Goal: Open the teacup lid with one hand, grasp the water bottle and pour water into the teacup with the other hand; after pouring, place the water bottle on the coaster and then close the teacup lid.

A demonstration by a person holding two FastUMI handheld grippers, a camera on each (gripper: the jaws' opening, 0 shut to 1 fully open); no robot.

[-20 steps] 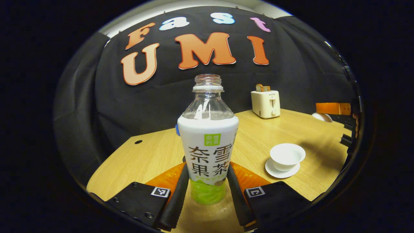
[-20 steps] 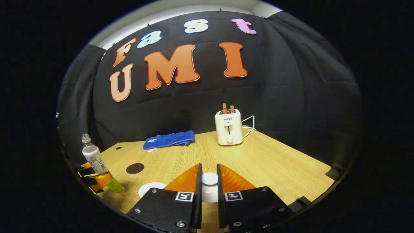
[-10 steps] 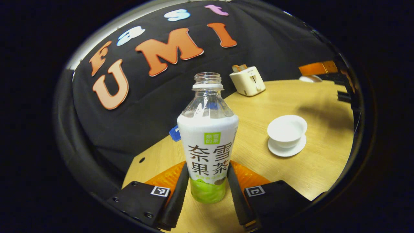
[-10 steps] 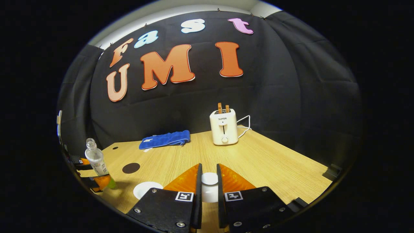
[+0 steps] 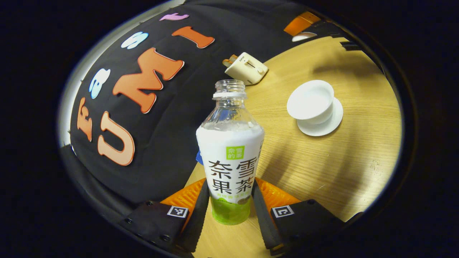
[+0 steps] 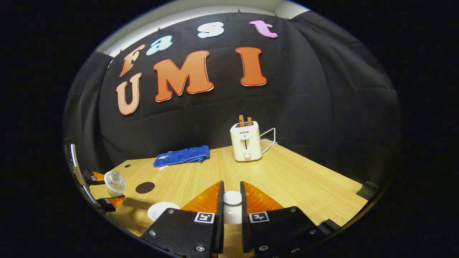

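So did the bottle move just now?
Yes. In the right gripper view the bottle has tipped over toward the teacup, its mouth now nearer the dark coaster.

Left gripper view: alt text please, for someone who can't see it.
The left gripper is shut on an uncapped water bottle, tipped toward an open white teacup on its saucer on the wooden table. A toaster sits behind.

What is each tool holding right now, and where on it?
The left tool grips the water bottle by its lower body; the right tool pinches the teacup lid by its knob.
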